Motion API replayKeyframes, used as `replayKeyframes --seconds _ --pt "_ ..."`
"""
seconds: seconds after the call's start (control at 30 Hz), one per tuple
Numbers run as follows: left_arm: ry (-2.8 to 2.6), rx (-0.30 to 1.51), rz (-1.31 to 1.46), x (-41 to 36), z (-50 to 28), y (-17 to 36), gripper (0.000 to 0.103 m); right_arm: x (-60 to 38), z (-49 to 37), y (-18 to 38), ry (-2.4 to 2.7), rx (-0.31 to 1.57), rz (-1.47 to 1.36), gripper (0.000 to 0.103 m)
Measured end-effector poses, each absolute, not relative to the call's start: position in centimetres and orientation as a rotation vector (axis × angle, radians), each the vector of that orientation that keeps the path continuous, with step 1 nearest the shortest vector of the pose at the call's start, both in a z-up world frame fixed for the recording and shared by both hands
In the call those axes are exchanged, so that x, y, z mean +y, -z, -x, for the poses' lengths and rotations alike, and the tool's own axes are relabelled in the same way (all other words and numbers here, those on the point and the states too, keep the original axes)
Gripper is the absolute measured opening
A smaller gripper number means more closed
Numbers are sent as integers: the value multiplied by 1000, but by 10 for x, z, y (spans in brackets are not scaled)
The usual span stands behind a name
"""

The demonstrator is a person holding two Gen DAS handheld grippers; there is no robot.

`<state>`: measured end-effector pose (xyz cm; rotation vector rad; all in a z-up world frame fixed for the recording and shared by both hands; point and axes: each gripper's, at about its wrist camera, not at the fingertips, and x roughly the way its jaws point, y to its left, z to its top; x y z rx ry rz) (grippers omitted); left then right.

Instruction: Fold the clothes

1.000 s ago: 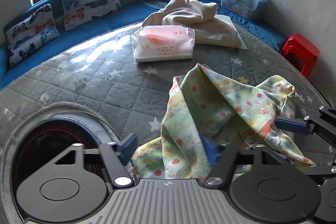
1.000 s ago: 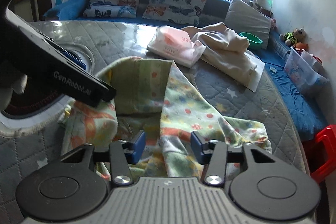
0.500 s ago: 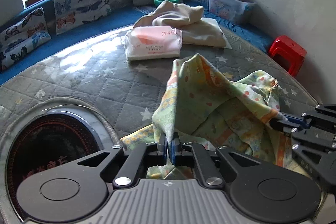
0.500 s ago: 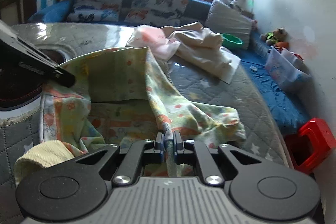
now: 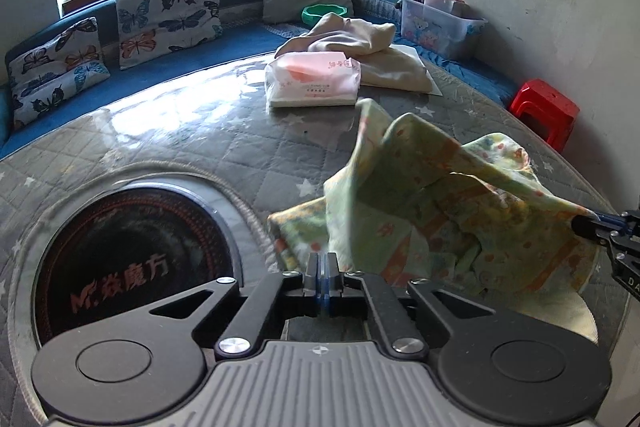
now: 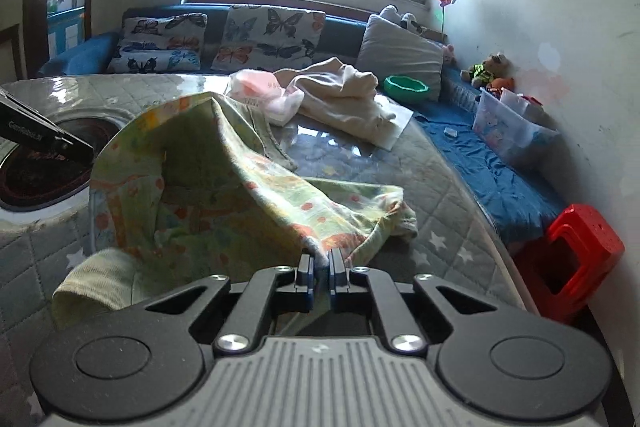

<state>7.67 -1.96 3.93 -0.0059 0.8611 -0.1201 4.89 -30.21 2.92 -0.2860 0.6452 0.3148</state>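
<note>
A light green child's garment (image 5: 440, 195) with orange and yellow print hangs partly lifted over the quilted round table (image 5: 200, 131). My left gripper (image 5: 322, 267) is shut on one edge of it. My right gripper (image 6: 320, 267) is shut on another edge, with cloth bunched between the pads. The garment (image 6: 224, 187) stretches between them like a tent, and its lower part still rests on the table. In the left wrist view the right gripper (image 5: 588, 223) shows at the far right, pinching the cloth. In the right wrist view the left gripper (image 6: 86, 151) meets the cloth's left corner.
A pink tissue pack (image 5: 312, 79) and a cream garment (image 5: 360, 39) lie at the table's far side. A black round cooktop (image 5: 128, 251) is set into the table at the left. A red stool (image 5: 548, 111) stands past the right edge, beside the blue cushioned bench (image 6: 500, 179).
Both grippers went from open to shut on the garment's edges. They then drew back and up, so the cloth rose and spread between them.
</note>
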Motion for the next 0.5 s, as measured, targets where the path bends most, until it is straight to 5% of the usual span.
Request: replayKeyframes --seconds 0.23,0.5 --pt "159 853 23 -21 -68 -45 8 -308 -38 -21 -294 672 257 6" --pt "179 860 -10 -41 -55 -39 47 -308 -27 -17 -311 681 230 19"
